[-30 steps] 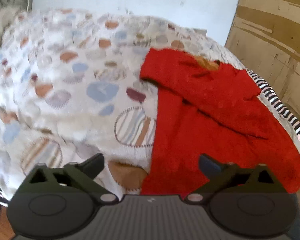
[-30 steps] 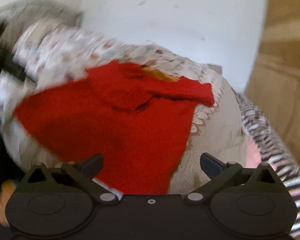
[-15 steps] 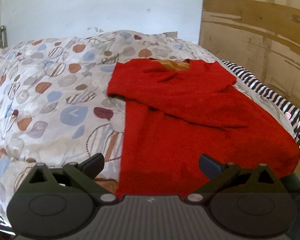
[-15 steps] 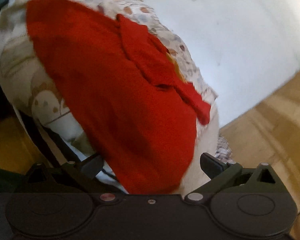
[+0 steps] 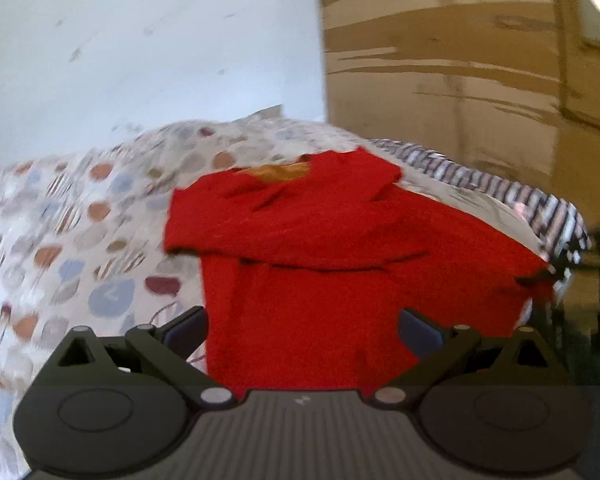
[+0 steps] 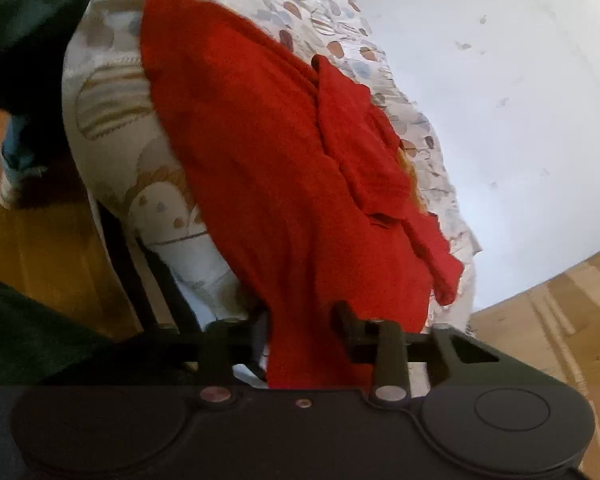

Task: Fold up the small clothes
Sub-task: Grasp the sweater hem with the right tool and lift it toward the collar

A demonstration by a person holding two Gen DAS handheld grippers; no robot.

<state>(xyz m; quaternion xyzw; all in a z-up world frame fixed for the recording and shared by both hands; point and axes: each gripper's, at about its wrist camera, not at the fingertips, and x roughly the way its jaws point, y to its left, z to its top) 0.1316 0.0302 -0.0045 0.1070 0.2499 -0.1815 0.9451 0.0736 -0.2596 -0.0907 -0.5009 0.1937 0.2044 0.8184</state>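
Note:
A red knit sweater (image 5: 320, 248) lies on the bed with its sleeves folded across the chest and its hem hanging over the near edge. My left gripper (image 5: 302, 326) is open, its fingers on either side of the hem, close to it. In the right wrist view the sweater (image 6: 268, 152) fills the middle, seen tilted. My right gripper (image 6: 300, 320) has closed on the sweater's lower hem corner; red cloth sits between the fingers.
The bed has a white cover with coloured spots (image 5: 80, 240) and a striped sheet (image 5: 500, 196) at the right edge. A white wall (image 5: 140, 60) and wooden panelling (image 5: 460, 60) stand behind. The wooden floor (image 6: 40, 220) and a person's shoe (image 6: 12, 184) show beside the bed frame.
My right gripper swung down to the hem at the bed's edge and shut on it. My left gripper dropped lower and closer to the hem, still open.

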